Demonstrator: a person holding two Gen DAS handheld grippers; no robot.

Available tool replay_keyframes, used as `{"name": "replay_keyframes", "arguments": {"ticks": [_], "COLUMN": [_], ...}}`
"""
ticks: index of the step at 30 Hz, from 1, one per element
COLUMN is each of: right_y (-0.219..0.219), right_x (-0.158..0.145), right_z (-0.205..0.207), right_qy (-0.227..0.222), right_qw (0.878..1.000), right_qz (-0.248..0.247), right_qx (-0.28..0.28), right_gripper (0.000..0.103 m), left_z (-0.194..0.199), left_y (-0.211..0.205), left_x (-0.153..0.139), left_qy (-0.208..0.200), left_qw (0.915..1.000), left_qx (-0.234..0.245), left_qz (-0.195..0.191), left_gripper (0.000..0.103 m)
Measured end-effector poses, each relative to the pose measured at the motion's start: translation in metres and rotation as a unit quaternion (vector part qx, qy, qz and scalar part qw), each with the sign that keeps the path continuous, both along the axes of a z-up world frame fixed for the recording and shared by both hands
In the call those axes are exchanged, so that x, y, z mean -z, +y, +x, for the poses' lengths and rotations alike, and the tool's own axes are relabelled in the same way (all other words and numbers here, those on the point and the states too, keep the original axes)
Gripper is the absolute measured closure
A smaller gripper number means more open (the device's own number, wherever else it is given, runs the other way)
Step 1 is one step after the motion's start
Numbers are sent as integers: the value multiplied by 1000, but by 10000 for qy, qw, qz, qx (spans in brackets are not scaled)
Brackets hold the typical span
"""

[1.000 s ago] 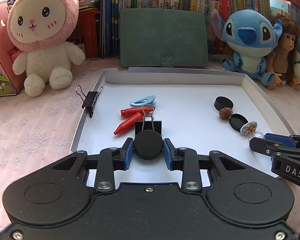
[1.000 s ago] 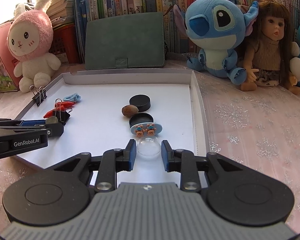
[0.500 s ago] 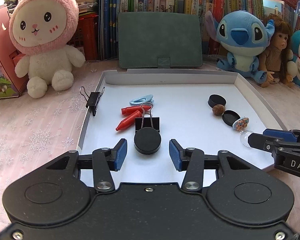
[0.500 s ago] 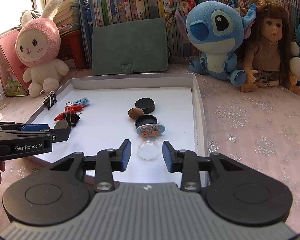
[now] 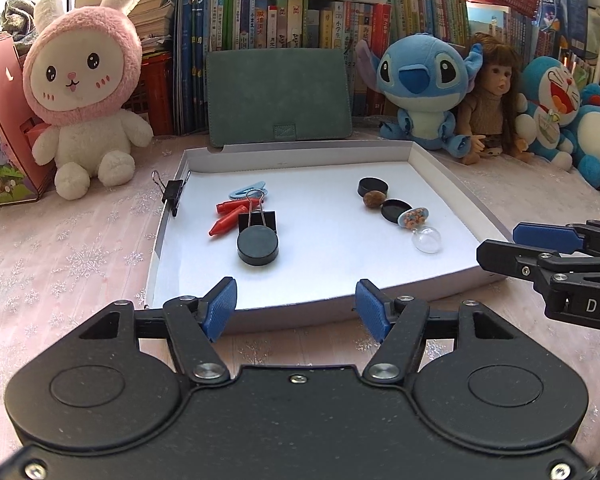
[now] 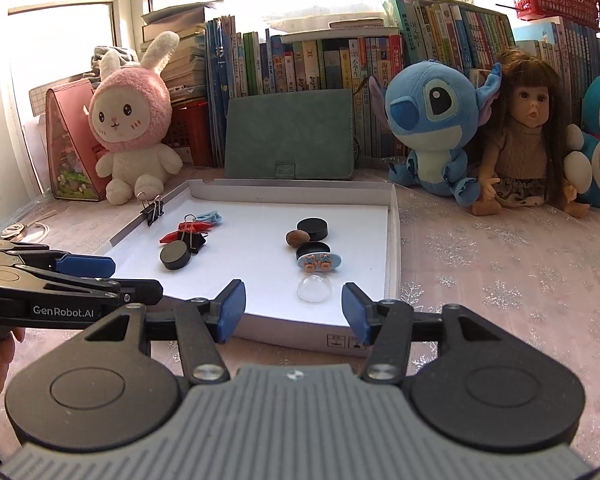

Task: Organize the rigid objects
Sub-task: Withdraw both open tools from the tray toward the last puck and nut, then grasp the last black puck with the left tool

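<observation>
Seemingly near the end, the left gripper (image 5: 296, 306) and right gripper (image 6: 293, 312) hang empty with jaws spread, while the black disc (image 5: 257, 245) and clear dome (image 6: 314, 288) lie grouped in the white tray (image 5: 324, 300).

Both wrist views near, sharing tray (image 5: 452, 176) (image 6: 394, 240)

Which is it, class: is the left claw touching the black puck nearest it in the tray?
Apart. The left wrist view shows white tray floor between the open left claw and the black puck.
</observation>
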State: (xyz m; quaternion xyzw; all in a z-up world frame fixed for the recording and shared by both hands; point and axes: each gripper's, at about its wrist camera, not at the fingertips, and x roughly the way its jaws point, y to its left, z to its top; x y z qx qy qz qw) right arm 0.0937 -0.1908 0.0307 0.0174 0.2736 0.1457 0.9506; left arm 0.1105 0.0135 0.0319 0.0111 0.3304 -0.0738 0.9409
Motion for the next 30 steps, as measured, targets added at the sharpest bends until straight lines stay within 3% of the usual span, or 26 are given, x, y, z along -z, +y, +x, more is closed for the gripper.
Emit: {"name": "replay_keyframes", "arguments": {"ticks": [8,18,30], "right_y": [6,14,10], "right_x": [10,21,35], "right_z": [-33,-60,-66], "right_qy": [-166,-254,-87], "right_qw": [9986,9953,9962], "right_qz": [-482,-862,-807], "right_qx": [-112,-361,-311], "right_gripper": [30,25,25], "left_z": [-36,-68,-78], "left_y": [-10,-18,-22], "left_x": [-6,14,28], "left_qy": [-184,150,353], "left_qw": [9995,9980,9966], "left_qx": [267,616,715], "left_qz": [22,-45,-190], "left_gripper": [37,36,37]}}
